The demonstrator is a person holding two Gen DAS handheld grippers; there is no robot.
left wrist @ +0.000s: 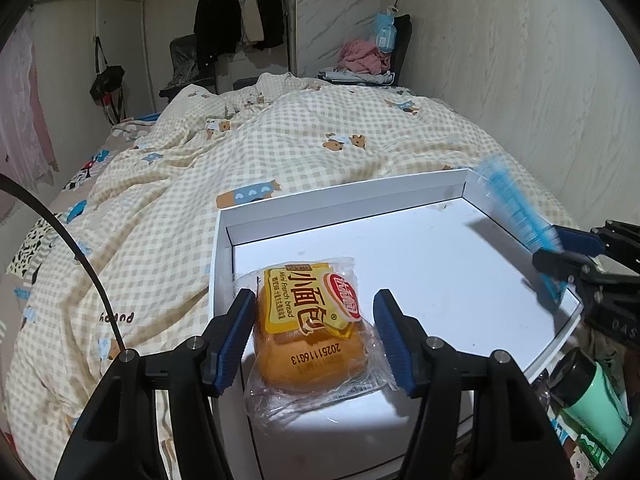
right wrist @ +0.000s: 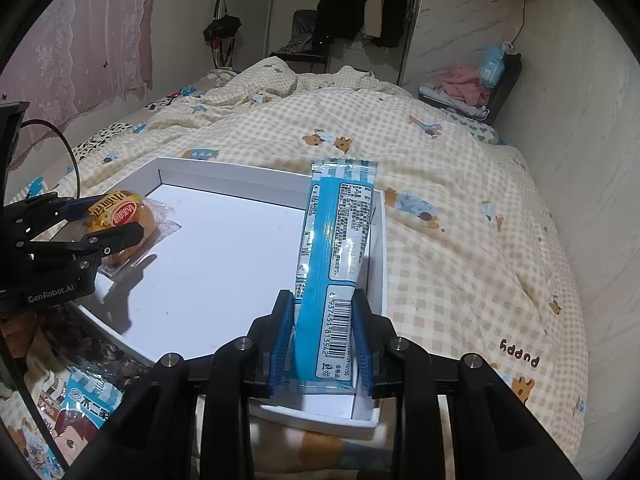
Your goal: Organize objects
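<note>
On a bed with a yellow checked bear-print quilt (left wrist: 320,140) lies a shallow white tray (left wrist: 400,248); a clothes rack (left wrist: 240,12) stands by the far wall. Left gripper (left wrist: 316,340) stands apart around a wrapped mini bread (left wrist: 308,332) at the tray's near left edge, pads not pressing. Right gripper (right wrist: 322,344) stands loosely apart around a blue snack packet (right wrist: 336,240) upright along the tray's right wall. Only the right wrist view shows the packet's barcode; in the left view it is blurred. A green bottle (left wrist: 592,396) is cut off at that view's near right.
</note>
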